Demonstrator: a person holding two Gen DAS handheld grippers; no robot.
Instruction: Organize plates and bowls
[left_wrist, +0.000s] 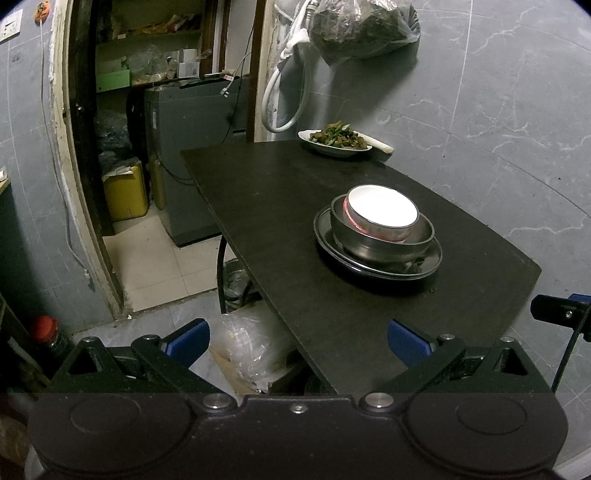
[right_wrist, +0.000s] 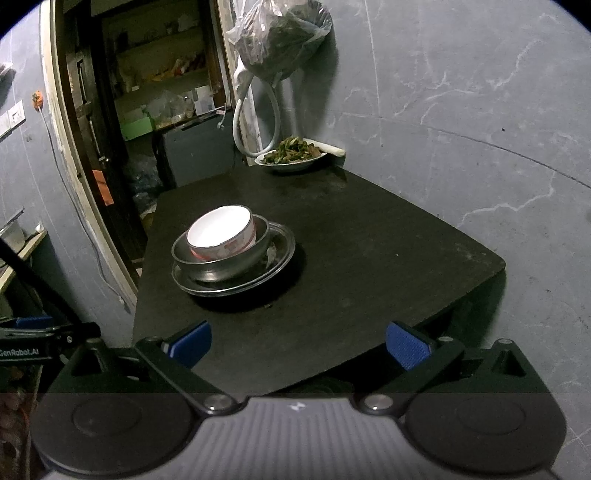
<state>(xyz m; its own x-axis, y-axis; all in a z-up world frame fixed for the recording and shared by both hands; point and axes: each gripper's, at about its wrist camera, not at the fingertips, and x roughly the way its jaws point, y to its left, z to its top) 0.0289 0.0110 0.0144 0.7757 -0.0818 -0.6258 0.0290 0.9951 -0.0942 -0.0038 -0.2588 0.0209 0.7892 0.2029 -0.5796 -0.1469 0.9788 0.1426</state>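
Jaws of both grippers (left_wrist: 298, 341) (right_wrist: 298, 341) are standing spread, empty; bowls (left_wrist: 382, 221) are sitting nested on plates (left_wrist: 376, 262); food plate (left_wrist: 334, 142) is remaining apart, seemingly unsorted.

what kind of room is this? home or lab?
Likely a home kitchen or dining corner: stacked bowls on a dark table, a plate of cooked greens by the wall, and a cluttered pantry shelf behind.
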